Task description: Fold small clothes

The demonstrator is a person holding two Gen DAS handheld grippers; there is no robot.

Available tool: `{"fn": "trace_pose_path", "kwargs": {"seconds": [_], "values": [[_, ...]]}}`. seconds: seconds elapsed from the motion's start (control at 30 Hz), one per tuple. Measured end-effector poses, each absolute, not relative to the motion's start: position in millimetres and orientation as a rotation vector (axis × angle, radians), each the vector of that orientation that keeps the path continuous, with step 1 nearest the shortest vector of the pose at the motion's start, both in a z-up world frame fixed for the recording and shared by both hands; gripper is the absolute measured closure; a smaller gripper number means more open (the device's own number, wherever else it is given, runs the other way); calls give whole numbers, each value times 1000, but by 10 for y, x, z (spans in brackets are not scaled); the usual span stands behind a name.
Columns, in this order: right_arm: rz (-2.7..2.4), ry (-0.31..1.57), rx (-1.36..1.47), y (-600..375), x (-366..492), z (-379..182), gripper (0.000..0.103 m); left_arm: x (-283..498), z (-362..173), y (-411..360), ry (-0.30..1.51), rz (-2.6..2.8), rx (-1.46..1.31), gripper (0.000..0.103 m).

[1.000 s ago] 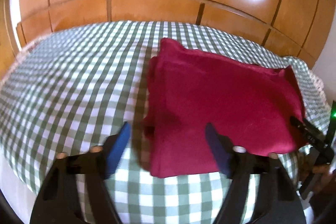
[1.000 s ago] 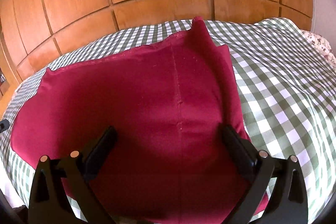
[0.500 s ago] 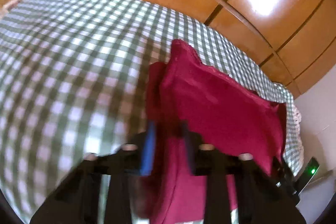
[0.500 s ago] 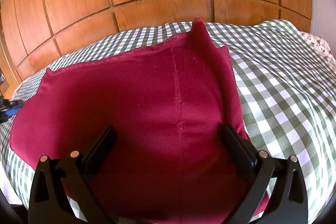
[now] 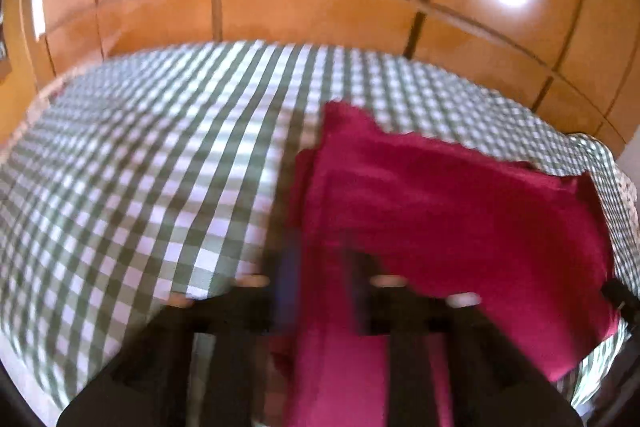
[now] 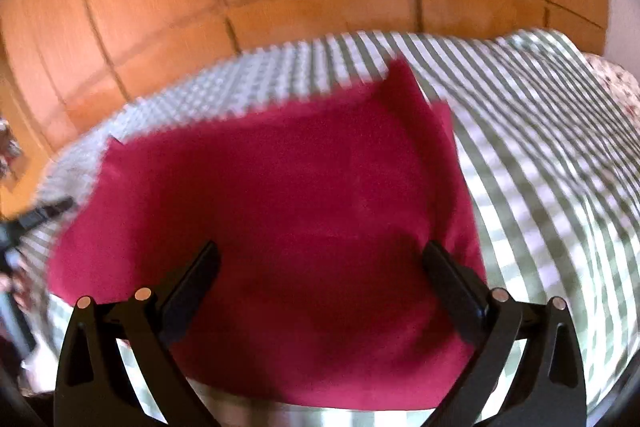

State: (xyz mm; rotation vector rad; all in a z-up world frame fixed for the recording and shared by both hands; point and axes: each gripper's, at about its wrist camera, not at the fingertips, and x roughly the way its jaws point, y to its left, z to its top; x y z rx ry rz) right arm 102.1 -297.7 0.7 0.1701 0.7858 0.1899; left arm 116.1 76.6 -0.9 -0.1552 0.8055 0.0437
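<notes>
Behind the work surface I see a wall of glossy wooden panels point(image 5: 320, 7), and below it a bed covered by a green-and-white checked sheet point(image 5: 132, 167), which serves as my folding surface. At the left of the scene, my left gripper point(image 5: 320, 291) sits over the near left edge of the red garment point(image 5: 460, 219). Its jaws have just been opening, and a strip of red fabric runs between them; the view is blurred, so I cannot tell whether the pads press on the cloth or have let it go. I judge this placement puts the left edge under control for a fold. The garment itself lies flat on the sheet, already doubled, with one corner raised at its far edge. Further right, my right gripper point(image 6: 320, 287) hangs above the near middle of the garment with its jaws spread wide and nothing clamped between them; the fabric lies beneath the fingers, apart from them. I judge this hand is released so that the cloth can settle before the next fold.
</notes>
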Motion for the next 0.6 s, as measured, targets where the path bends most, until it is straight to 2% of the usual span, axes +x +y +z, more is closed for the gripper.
{"fn": "trace_pose_path", "kwargs": {"seconds": [0.03,0.07,0.3,0.6], "values": [[197,785,169,-2960,1069,47,2,1091,47,702,765,33,-152,34],[202,792,175,-2954,1135,63,2,1034,92,632,727,27,-144,31],[64,958,225,-3178,1879,-364,2,1144,4,353,780,-16,-61,31],[77,886,218,-3199,1844,-439,2,1084,-21,321,776,-16,-35,31]]}}
